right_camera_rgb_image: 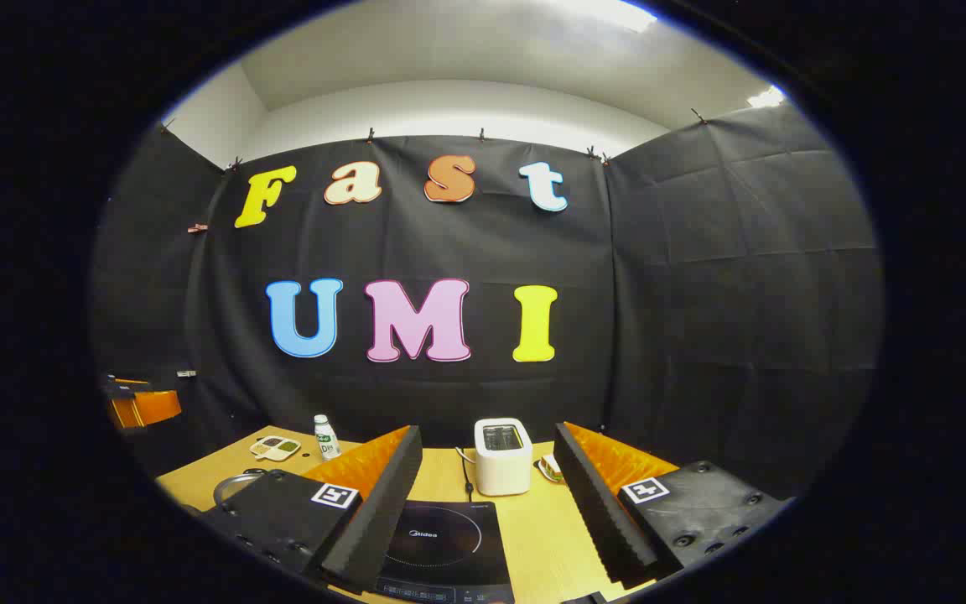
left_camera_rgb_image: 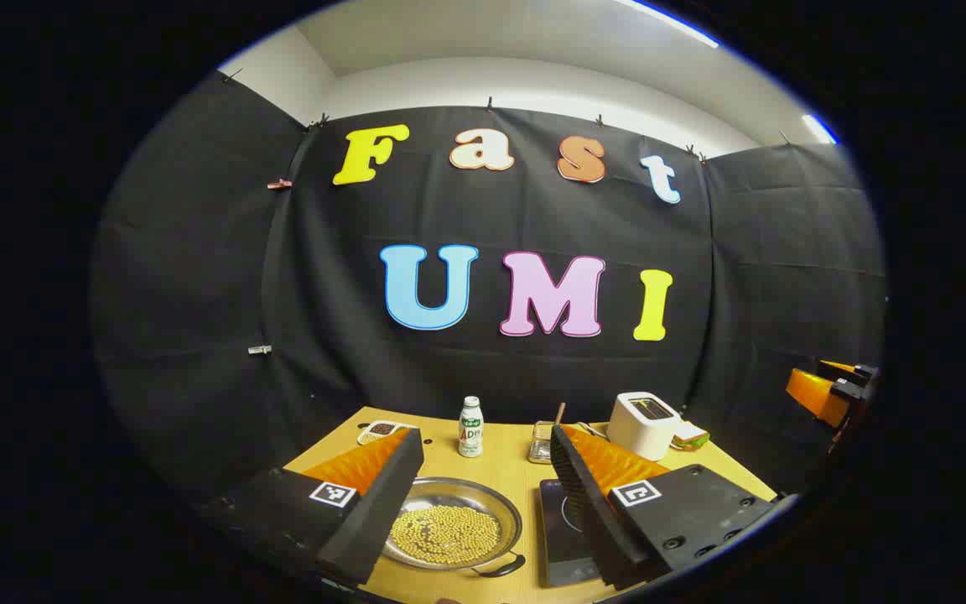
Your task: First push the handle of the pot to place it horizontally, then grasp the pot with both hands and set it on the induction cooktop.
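Both tongs, left and right, gape empty above the counter; pot untouched beside cooktop.

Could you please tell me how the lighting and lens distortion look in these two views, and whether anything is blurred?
Left gripper view: sharp, evenly lit; ceiling lights glare at the top; the fisheye bows the wall seams; soft sheen on the pot. Right gripper view: equally sharp; bright ceiling glare; a faint reflection on the cooktop; the table edges curve.
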A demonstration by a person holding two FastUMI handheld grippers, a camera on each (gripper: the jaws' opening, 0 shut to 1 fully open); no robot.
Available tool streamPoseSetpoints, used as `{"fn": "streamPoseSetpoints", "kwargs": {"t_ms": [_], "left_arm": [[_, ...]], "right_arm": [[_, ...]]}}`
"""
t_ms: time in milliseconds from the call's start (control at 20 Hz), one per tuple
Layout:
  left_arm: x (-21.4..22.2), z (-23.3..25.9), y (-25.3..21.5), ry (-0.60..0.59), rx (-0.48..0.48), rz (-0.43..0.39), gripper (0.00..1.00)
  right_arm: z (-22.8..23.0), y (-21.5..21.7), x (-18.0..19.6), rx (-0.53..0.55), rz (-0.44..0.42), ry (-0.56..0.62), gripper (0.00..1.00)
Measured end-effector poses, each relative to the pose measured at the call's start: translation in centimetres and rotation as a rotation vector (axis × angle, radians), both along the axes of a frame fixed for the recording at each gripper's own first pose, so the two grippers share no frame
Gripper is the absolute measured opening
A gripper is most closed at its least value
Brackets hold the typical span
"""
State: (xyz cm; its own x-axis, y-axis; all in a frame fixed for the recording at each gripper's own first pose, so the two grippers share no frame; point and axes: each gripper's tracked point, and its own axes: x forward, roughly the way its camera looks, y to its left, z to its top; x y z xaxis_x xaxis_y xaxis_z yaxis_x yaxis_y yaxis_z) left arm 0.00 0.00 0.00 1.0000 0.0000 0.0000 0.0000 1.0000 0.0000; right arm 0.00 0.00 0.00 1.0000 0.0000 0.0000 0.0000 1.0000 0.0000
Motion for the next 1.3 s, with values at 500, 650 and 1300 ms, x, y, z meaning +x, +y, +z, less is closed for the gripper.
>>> {"fn": "streamPoseSetpoints", "kwargs": {"t_ms": [500,650,1300], "left_arm": [[1.5,-1.5,1.8,0.023,-0.043,-0.042,0.95],[1.2,-1.6,2.4,0.023,-0.017,0.003,0.95],[1.1,-2.8,2.8,0.078,0.003,0.023,0.95]], "right_arm": [[0.5,1.0,0.5,-0.017,-0.056,-0.005,0.98],[-0.1,1.1,1.3,-0.011,-0.024,0.011,0.98],[-2.0,1.5,3.5,0.018,-0.004,0.045,0.98]]}}
